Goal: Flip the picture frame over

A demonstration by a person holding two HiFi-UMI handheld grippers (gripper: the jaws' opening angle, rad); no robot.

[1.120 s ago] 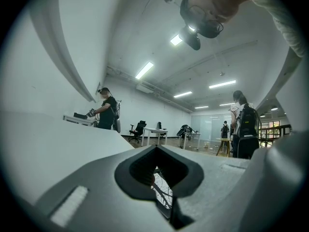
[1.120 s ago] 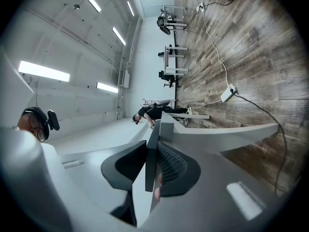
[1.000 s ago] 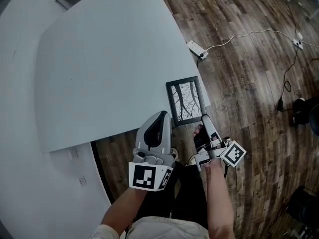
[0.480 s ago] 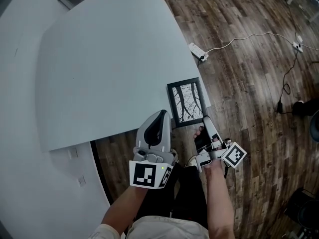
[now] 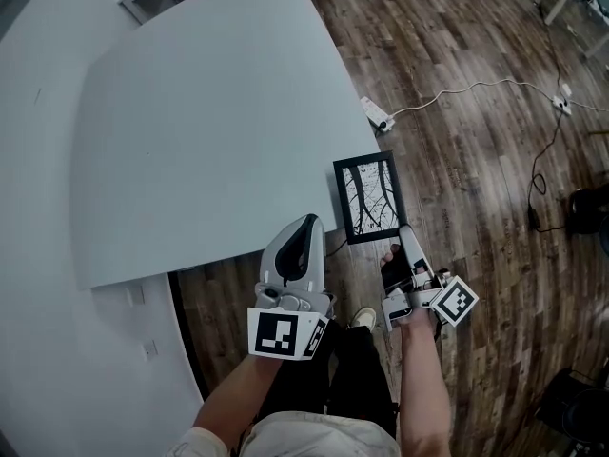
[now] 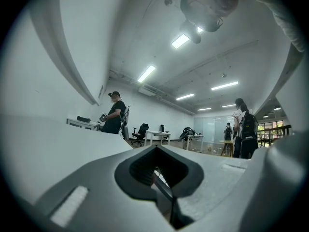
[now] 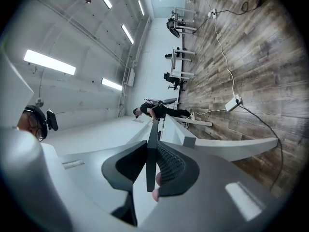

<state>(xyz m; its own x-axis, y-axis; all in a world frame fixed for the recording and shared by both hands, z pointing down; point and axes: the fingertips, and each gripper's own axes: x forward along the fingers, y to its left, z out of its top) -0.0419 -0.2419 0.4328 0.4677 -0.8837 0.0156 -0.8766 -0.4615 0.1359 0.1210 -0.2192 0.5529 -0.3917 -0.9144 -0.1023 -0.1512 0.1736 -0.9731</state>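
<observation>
The picture frame [image 5: 371,198] is black with a black-and-white branch print facing up. It sits at the right corner of the pale table [image 5: 190,122], partly out over the wooden floor. My right gripper [image 5: 402,244] is shut on its near edge. In the right gripper view the frame [image 7: 151,144] shows edge-on between the pads, with the right gripper [image 7: 150,175] closed on it. My left gripper [image 5: 303,234] hangs just off the table's near edge, left of the frame, its jaws together and holding nothing. In the left gripper view the left gripper [image 6: 157,170] also looks shut.
A white power strip [image 5: 378,114] with a long cable [image 5: 476,86] lies on the wooden floor right of the table. My legs and a shoe [image 5: 363,318] are below the grippers. Desks, chairs and people [image 6: 112,114] stand far off in the room.
The right gripper has carried the frame a little to the right, further off the table's corner. The left gripper has hardly moved.
</observation>
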